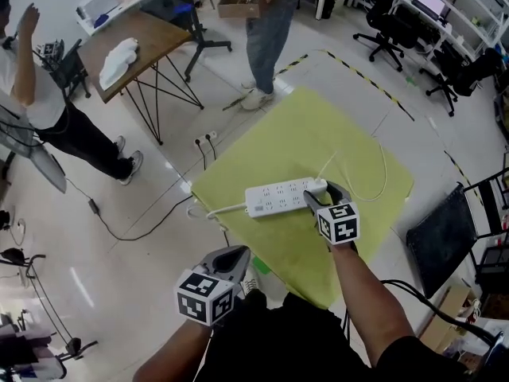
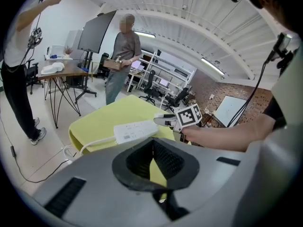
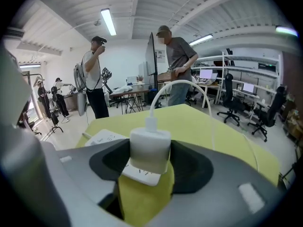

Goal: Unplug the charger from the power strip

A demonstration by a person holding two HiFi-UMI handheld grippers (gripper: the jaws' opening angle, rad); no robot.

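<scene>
A white power strip [image 1: 280, 197] lies across the middle of the yellow table [image 1: 318, 130], also seen as the strip [image 2: 135, 130] in the left gripper view. A white charger [image 3: 149, 148] stands plugged into its right end, its white cable [image 3: 189, 86] arching away over the table. My right gripper [image 1: 322, 198] reaches down at that end with both pads against the charger's sides. My left gripper [image 1: 235, 255] hangs low off the table's near edge, its tips together and nothing between them.
A person [image 1: 269, 30] carrying a cardboard box stands beyond the table. Another person [image 1: 48, 102] stands at the left beside a wooden table [image 1: 139, 42]. Office chairs [image 1: 386, 30] are at the back right, a black panel [image 1: 441, 237] leans at the right, and cords trail over the floor [image 1: 127, 229].
</scene>
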